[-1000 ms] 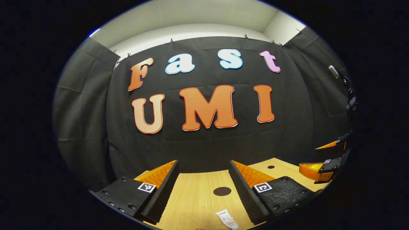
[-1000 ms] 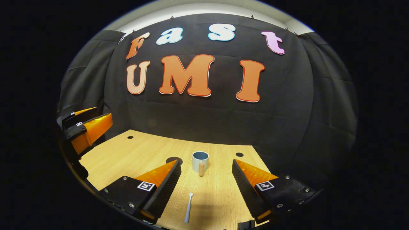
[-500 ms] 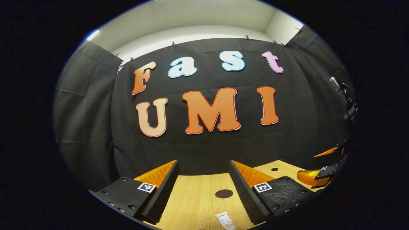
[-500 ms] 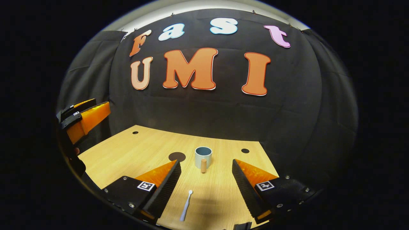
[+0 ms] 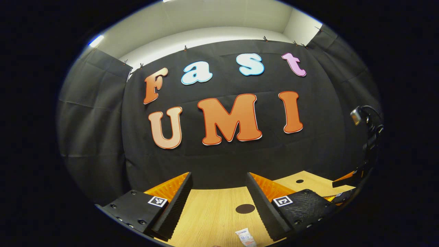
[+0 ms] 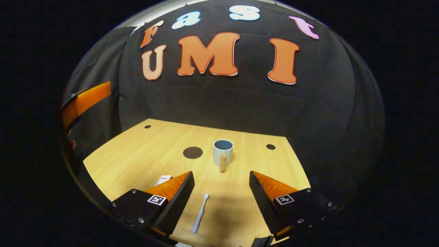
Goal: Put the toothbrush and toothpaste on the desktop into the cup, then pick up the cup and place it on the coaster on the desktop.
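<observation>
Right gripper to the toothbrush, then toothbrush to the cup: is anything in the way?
Nothing visible. The toothbrush lies on bare desktop between the open fingers of the right gripper, and only bare wood separates it from the cup. The coaster sits left of that line.

A recording booth: black cloth walls (image 6: 240, 103) around a wooden desktop (image 6: 144, 161).

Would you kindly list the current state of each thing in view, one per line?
cup: upright, empty, on the desktop beside the coaster.
coaster: bare.
toothbrush: lying flat between the right tongs' fingers, untouched.
toothpaste: lying flat, ungrasped.
left tongs: open, empty.
right tongs: open, empty.
</observation>
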The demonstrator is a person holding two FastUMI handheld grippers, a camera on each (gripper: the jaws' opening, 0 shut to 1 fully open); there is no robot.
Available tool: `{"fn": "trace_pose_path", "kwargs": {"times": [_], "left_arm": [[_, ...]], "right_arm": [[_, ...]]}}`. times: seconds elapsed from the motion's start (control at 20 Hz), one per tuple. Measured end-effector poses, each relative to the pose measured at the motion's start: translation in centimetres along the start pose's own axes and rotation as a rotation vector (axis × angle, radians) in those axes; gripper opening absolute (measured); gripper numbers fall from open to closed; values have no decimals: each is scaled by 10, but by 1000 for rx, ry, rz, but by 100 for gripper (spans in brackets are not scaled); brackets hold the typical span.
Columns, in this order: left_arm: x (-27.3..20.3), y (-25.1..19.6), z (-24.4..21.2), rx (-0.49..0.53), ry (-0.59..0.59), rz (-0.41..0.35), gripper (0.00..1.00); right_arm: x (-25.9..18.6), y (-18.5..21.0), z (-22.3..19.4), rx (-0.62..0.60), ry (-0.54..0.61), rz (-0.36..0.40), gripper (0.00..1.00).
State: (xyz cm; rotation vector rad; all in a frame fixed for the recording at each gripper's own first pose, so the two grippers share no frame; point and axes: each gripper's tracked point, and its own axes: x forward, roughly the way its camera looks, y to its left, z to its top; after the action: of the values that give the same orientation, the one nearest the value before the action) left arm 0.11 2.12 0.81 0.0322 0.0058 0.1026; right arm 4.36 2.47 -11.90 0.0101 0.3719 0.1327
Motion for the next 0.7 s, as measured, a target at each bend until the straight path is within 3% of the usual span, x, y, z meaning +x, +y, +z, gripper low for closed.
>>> {"fn": "trace_pose_path", "kwargs": {"times": [0.25,0.7], "left_arm": [[23,25,-12,5,14,-36,96],[41,71,-54,-32,109,36,96]], "right_arm": [[27,25,-52,49,205,4,99],[51,34,-143,67,551,-8,100]]}}
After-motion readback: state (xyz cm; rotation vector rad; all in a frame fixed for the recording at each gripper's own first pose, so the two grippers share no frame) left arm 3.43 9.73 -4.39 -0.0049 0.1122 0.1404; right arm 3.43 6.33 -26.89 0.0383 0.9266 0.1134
